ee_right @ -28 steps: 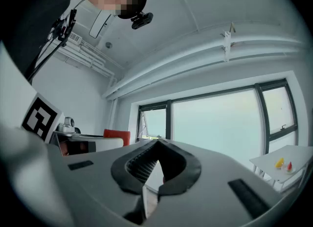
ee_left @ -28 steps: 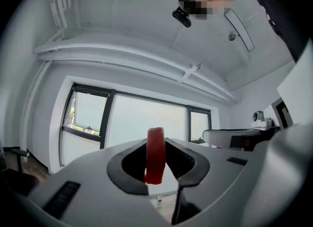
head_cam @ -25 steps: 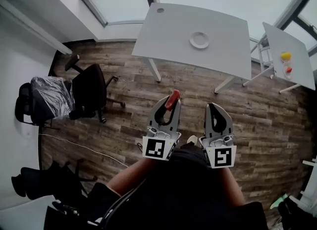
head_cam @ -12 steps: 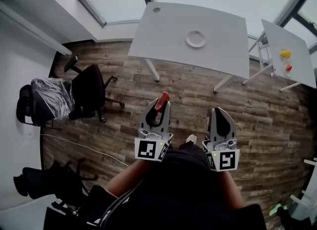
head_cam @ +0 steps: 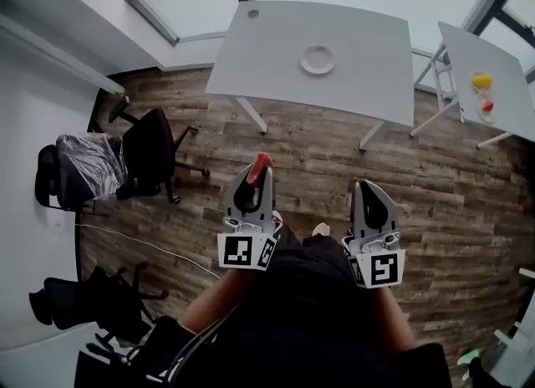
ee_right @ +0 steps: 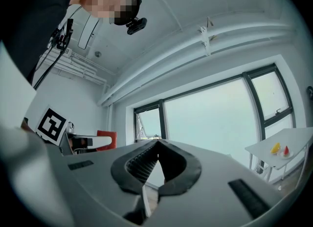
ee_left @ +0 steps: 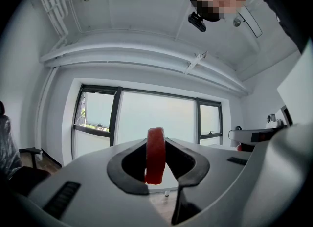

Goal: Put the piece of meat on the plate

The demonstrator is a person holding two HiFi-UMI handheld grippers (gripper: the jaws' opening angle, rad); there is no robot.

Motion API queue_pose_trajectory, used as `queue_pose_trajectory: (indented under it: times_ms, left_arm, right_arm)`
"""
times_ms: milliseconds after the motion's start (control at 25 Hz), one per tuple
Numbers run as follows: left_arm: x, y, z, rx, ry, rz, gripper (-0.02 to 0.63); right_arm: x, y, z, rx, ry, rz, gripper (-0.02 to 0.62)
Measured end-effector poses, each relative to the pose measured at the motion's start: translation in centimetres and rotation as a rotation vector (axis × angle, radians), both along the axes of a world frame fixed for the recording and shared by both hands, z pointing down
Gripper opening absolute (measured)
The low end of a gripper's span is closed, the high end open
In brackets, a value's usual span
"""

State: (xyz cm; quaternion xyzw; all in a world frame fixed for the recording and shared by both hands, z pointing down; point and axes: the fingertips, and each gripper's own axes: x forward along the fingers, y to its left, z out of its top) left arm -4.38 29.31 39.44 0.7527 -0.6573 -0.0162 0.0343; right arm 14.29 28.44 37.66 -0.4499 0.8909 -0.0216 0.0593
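Left gripper [head_cam: 258, 174] clamped on the red meat slice [ee_left: 156, 155], edge-on and upright in its own view. Right gripper [ee_right: 157, 145]: jaws together, empty. Head view alone shows the white plate [head_cam: 318, 59] on the table [head_cam: 372, 73], well ahead of the meat.

Head view is looking steeply down from above the person, taking in the left gripper [head_cam: 259, 173], the right gripper [head_cam: 369, 190], the floor [head_cam: 318, 148] and the table [head_cam: 359, 39] well ahead. Left gripper view is riding close behind its jaws, facing level toward the windows [ee_left: 156, 113]. Right gripper view is doing likewise, sharing those windows and catching the side table [ee_right: 293, 144] that head view is showing at far right.
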Motion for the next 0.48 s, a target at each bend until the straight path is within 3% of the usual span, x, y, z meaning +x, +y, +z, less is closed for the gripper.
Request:
queue_pose_trajectory:
  times_ms: [480]
  left_arm:
    - [2.8,-5.0,1.1,-0.014,0.012,0.062,0.095]
  right_arm:
    - [2.3,-3.6,0.9,-0.016,0.018,0.037,0.003]
